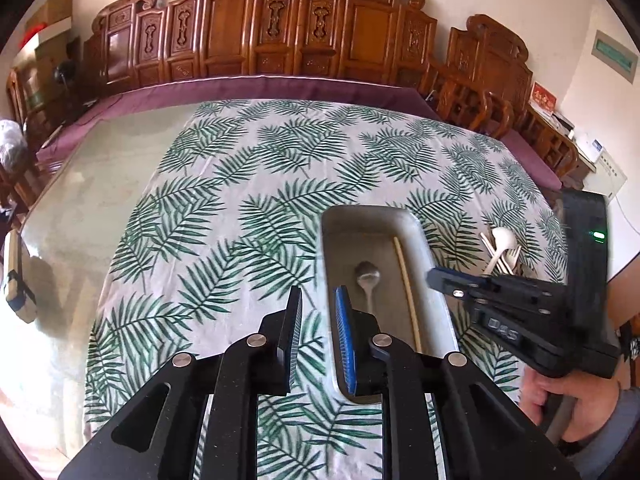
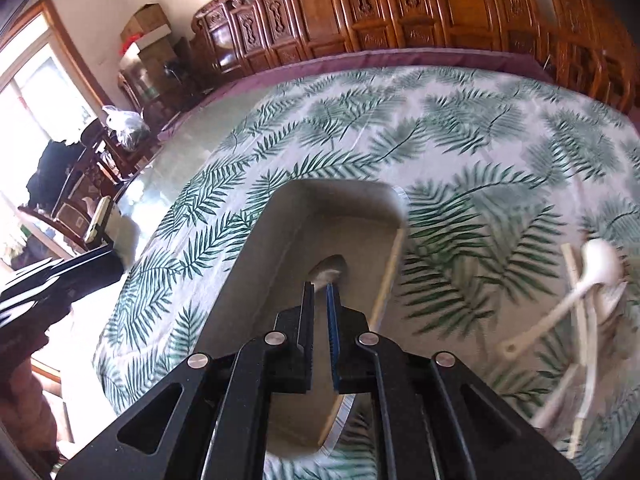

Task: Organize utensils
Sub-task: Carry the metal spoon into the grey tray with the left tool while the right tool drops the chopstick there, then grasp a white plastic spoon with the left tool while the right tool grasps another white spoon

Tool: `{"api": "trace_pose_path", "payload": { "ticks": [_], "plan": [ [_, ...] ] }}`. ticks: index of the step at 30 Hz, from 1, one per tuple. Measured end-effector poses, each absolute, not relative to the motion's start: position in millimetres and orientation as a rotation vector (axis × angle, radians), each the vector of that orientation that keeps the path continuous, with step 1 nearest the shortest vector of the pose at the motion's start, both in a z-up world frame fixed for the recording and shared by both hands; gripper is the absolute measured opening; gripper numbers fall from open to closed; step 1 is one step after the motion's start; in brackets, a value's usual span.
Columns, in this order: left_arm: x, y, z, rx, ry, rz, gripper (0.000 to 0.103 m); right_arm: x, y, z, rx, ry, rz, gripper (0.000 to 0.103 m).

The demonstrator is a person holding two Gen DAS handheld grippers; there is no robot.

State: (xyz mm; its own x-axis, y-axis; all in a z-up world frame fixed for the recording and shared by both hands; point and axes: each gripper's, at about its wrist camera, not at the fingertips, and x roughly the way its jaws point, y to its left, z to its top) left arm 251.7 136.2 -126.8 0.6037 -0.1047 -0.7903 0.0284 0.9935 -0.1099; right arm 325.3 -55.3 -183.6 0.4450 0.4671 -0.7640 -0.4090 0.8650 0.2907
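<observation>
Fingers of my left gripper stand apart with nothing between them, the blue-padded one over the near left wall of the grey tray, the black one over the fern-print tablecloth beside it. My right gripper hangs over the tray's inside with only a narrow gap between its pads; I see nothing clamped there, the metal spoon lying just beyond the tips on the tray floor. In the left view that right gripper reaches in from the side above the tray's right rim.

Inside the tray I can make out the metal spoon, bowl pointing away from me, and one wooden chopstick along the right wall. Just right of the tray, on the cloth, lies a loose heap: a white spoon, pale chopsticks and what looks like a plastic fork, though motion blur smears them in the right view.

Farther off, the cloth gives way to bare glass tabletop on the left, then carved wooden chairs along the wall.
</observation>
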Motion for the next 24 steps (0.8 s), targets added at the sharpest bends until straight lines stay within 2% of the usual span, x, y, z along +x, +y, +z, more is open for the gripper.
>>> {"api": "trace_pose_path", "payload": {
  "ticks": [12, 14, 17, 20, 24],
  "plan": [
    [249.2, 79.8, -117.8, -0.049, 0.895, -0.159, 0.034, 278.6, -166.3, -140.2, 0.032, 0.877, 0.439, 0.009],
    [250.3, 68.5, -118.3, -0.043, 0.894, -0.176, 0.045, 273.7, -181.6, -138.7, 0.029, 0.871, 0.413, 0.009],
    [253.4, 52.0, -121.4, -0.036, 0.9, -0.203, 0.046, 270.5, -203.6, -140.8, 0.029, 0.87, 0.373, 0.011],
    [257.8, 34.9, -125.1, -0.029, 0.909, -0.231, 0.046, 268.5, -223.2, -147.9, 0.039, 0.882, 0.337, 0.022],
    [268.2, 12.4, -131.8, -0.018, 0.925, -0.265, 0.047, 268.6, -239.3, -157.8, 0.044, 0.9, 0.306, 0.023]
  ]
}}
